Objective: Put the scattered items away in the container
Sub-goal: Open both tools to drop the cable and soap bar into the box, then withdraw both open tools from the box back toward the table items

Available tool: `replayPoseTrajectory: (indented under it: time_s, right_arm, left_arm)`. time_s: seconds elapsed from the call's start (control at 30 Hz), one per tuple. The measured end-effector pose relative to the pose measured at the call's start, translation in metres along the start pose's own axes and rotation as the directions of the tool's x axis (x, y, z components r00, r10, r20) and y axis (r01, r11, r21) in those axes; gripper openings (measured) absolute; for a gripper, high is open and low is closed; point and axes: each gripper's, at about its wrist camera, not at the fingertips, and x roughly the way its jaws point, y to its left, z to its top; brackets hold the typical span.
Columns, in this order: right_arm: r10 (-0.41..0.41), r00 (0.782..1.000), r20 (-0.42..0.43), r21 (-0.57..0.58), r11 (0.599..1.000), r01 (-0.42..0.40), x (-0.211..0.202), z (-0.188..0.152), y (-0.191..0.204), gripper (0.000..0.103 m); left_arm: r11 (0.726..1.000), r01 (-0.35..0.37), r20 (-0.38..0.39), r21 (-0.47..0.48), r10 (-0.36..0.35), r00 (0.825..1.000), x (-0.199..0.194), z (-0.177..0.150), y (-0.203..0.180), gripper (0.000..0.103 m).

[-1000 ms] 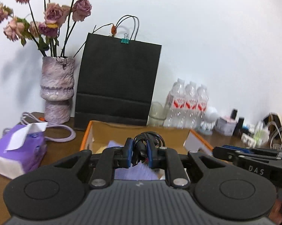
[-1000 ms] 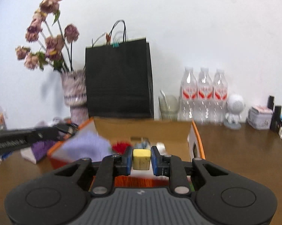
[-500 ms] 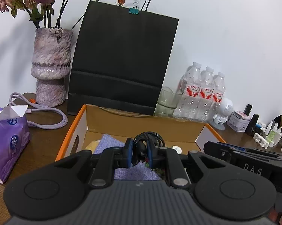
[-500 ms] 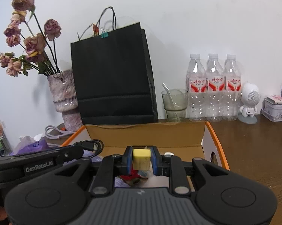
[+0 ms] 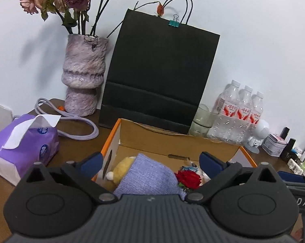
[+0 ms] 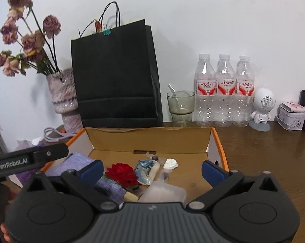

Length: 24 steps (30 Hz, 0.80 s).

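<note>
A brown worktop (image 6: 263, 147) against a white wall carries an open cardboard box (image 6: 148, 139). In it lie a purple cloth (image 5: 150, 180), a yellow plush toy (image 5: 122, 168) and a red rose (image 6: 122, 174). Both the left hand-held gripper (image 5: 150, 160) and the right hand-held gripper (image 6: 152, 169) are opening above it, nothing between their jaws.

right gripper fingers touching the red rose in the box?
Apart. In the right wrist view the right gripper is opening, and its left finger's blue pad shows a gap of purple cloth before the red rose.
</note>
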Motion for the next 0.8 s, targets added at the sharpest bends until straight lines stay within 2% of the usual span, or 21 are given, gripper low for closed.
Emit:
replayPoseTrajectory:
  time_s: [0.13,0.33,0.8]
  right_arm:
    - [-0.015,1.000,0.002,-0.010,1.000,0.015,-0.003,0.000,0.000,0.103]
    - [-0.001,1.000,-0.002,-0.009,1.000,0.001,-0.005,0.000,0.002,0.103]
    - [-0.014,1.000,-0.016,-0.007,1.000,0.014,-0.008,0.001,0.003,0.103]
  left_arm:
    - [1.000,0.007,0.007,-0.001,-0.007,1.000,0.001,-0.001,-0.004,0.103]
    - [0.999,0.002,0.005,0.054,-0.002,1.000,-0.001,-0.005,-0.011,0.103]
    - [0.998,0.002,-0.028,0.057,-0.001,1.000,-0.006,-0.002,-0.013,0.103]
